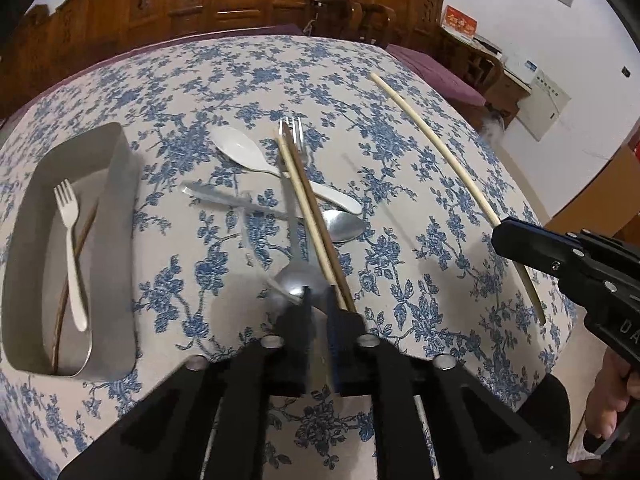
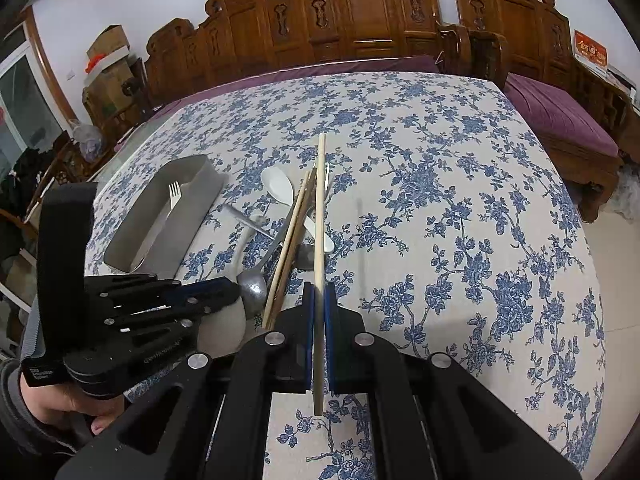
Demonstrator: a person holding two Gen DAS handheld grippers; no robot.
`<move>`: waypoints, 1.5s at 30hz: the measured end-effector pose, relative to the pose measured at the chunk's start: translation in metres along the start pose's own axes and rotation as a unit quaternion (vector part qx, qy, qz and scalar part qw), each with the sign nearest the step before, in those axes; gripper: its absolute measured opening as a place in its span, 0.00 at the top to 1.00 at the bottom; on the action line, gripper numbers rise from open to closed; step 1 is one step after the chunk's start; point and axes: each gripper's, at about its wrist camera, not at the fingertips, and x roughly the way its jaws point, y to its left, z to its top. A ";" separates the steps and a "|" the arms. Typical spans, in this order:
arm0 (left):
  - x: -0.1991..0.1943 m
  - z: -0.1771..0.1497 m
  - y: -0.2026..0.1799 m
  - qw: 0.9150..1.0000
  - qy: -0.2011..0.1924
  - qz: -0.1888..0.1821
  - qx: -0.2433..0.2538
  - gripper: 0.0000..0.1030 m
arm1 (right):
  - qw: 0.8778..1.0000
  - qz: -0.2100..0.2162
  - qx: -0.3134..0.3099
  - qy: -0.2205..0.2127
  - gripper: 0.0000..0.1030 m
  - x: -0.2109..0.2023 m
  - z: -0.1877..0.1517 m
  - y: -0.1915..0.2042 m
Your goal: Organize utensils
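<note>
Left gripper (image 1: pixel 318 300): its jaws are pinching tight on the bowl of a metal spoon (image 1: pixel 296 282) at the near end of the pile.
Right gripper (image 2: pixel 319 300): it is gripping a pale chopstick (image 2: pixel 319 216), which is sticking out forward above the cloth and also behind the fingers.
Pile: a white spoon (image 1: pixel 256 160), a metal fork (image 1: pixel 294 136), a second metal spoon (image 1: pixel 344 226) and a flat metal handle (image 1: pixel 224 199) are lying crossed in the middle of the floral tablecloth (image 1: pixel 420 200); two chopsticks (image 1: pixel 308 208), one pale and one brown, are resting on top.
Tray (image 1: pixel 120 168): the grey tray is sitting left of the pile, holding a white fork (image 1: pixel 72 248) and a brown chopstick (image 1: pixel 76 256).
Person: a hand (image 2: pixel 76 400) is holding the left tool.
</note>
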 end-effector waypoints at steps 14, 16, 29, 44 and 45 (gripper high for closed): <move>-0.022 -0.016 0.013 0.999 0.001 0.041 0.025 0.78 | 1.000 -0.001 -0.005 0.005 0.94 0.003 -0.002 0.002; -0.018 -0.018 0.012 0.998 0.001 0.054 0.042 0.68 | 1.000 -0.002 -0.007 0.006 0.94 0.004 -0.003 0.004; 0.030 -0.002 0.020 0.990 0.087 0.096 0.061 0.77 | 1.000 -0.001 -0.003 0.003 0.94 0.001 -0.001 0.002; 0.015 0.018 0.038 0.990 0.061 0.115 0.050 0.92 | 1.000 0.001 -0.004 0.000 0.94 -0.001 0.001 0.002; 0.011 0.021 0.038 0.991 0.054 0.116 0.050 0.92 | 1.000 0.001 -0.004 0.001 0.94 -0.001 0.001 0.003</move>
